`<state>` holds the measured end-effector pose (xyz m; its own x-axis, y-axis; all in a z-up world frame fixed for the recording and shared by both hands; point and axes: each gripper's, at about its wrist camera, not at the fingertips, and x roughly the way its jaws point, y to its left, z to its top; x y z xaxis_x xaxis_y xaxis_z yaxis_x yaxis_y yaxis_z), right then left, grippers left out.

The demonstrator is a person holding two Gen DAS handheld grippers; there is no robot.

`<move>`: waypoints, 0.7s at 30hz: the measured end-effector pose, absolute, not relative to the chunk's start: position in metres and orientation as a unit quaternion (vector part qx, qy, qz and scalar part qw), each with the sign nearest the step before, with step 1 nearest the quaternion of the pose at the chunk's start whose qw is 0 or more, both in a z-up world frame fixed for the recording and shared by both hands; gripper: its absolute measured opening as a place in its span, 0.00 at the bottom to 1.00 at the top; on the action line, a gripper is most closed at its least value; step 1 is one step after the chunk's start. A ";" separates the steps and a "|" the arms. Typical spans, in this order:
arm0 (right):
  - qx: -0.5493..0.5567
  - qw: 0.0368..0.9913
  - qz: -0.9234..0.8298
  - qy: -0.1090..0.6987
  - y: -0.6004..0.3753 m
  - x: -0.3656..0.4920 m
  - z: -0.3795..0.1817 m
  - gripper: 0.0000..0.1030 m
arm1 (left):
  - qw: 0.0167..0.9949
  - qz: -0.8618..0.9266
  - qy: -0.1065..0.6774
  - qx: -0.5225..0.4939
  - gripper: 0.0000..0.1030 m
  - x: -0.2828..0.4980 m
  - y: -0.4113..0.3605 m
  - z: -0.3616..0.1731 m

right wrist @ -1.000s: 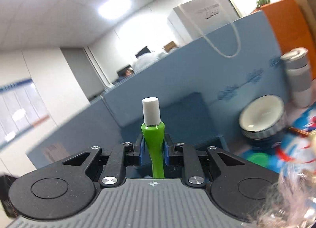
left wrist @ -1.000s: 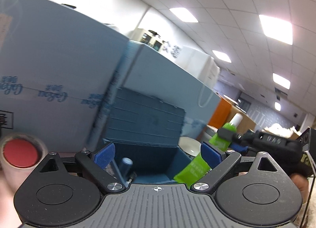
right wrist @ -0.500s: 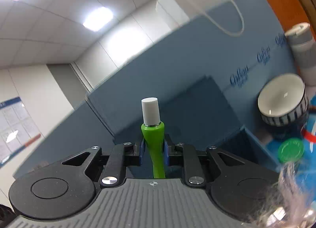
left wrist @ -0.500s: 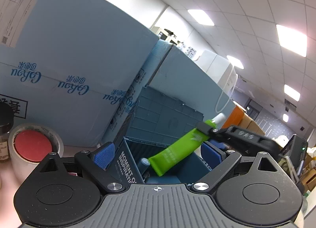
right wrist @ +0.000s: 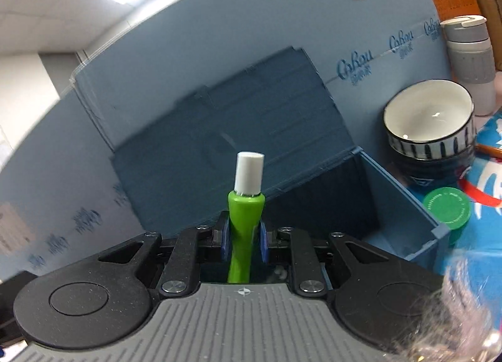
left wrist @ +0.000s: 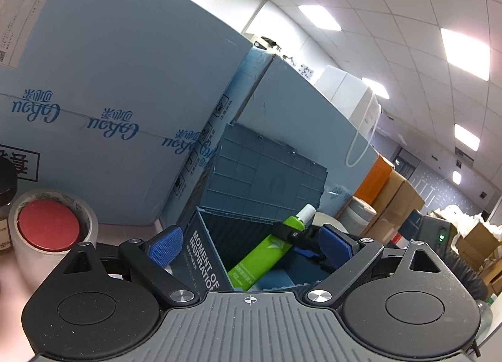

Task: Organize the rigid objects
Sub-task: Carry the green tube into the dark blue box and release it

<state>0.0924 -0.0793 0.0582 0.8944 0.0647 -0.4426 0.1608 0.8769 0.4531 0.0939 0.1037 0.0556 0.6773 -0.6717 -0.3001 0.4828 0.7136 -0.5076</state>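
Observation:
A green tube with a white cap is clamped near its neck in my right gripper, cap pointing forward. In the left wrist view the same green tube slants down into the open blue storage box, tail low inside, with the right gripper gripping it over the box's opening. A dark box printed "MOMENT OF INSPIRATION" stands inside at the left. My left gripper hangs open in front of the box, nothing between its blue pads. The box's raised lid leans against the cartons behind.
Pale blue cartons wall off the back. A tape roll with a red-lidded jar stands at the left. Right of the box are a striped bowl, a green-lidded jar and a grey-white flask.
My right gripper has come down and leftward with the green tube, lowering its tail into the open box. The left gripper has barely moved and stays open.

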 end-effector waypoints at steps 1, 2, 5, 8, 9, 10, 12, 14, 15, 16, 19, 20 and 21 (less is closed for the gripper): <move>0.231 0.944 -0.030 0.233 -0.079 0.094 0.058 0.17 | 0.894 -0.323 0.240 -0.197 0.93 0.094 0.103 0.055; 0.223 0.945 -0.031 0.237 -0.079 0.095 0.057 0.17 | 0.894 -0.323 0.241 -0.196 0.93 0.094 0.103 0.055; 0.199 0.945 -0.035 0.257 -0.081 0.103 0.054 0.19 | 0.893 -0.324 0.245 -0.194 0.93 0.096 0.100 0.054; 0.185 0.943 -0.039 0.275 -0.084 0.107 0.053 0.21 | 0.890 -0.330 0.247 -0.192 0.93 0.097 0.098 0.054; 0.179 0.942 -0.040 0.281 -0.084 0.107 0.054 0.21 | 0.891 -0.330 0.248 -0.190 0.93 0.097 0.097 0.053; 0.172 0.941 -0.042 0.288 -0.083 0.108 0.056 0.22 | 0.891 -0.331 0.249 -0.188 0.93 0.097 0.096 0.053; 0.159 0.940 -0.047 0.298 -0.081 0.108 0.057 0.25 | 0.890 -0.331 0.250 -0.187 0.93 0.097 0.095 0.052; 0.145 0.940 -0.052 0.305 -0.079 0.107 0.059 0.36 | 0.890 -0.332 0.250 -0.187 0.93 0.097 0.095 0.052; 0.143 0.940 -0.053 0.305 -0.078 0.105 0.059 0.39 | 0.890 -0.332 0.250 -0.187 0.93 0.097 0.095 0.052; 0.143 0.940 -0.054 0.305 -0.078 0.105 0.060 0.45 | 0.890 -0.332 0.250 -0.188 0.93 0.097 0.095 0.052; 0.141 0.941 -0.057 0.304 -0.077 0.101 0.065 0.67 | 0.889 -0.334 0.250 -0.189 0.93 0.097 0.095 0.052; 0.140 0.940 -0.054 0.305 -0.077 0.100 0.067 0.73 | 0.889 -0.334 0.250 -0.188 0.93 0.097 0.094 0.052; 0.140 0.940 -0.050 0.308 -0.076 0.099 0.069 0.75 | 0.889 -0.334 0.250 -0.187 0.93 0.096 0.095 0.052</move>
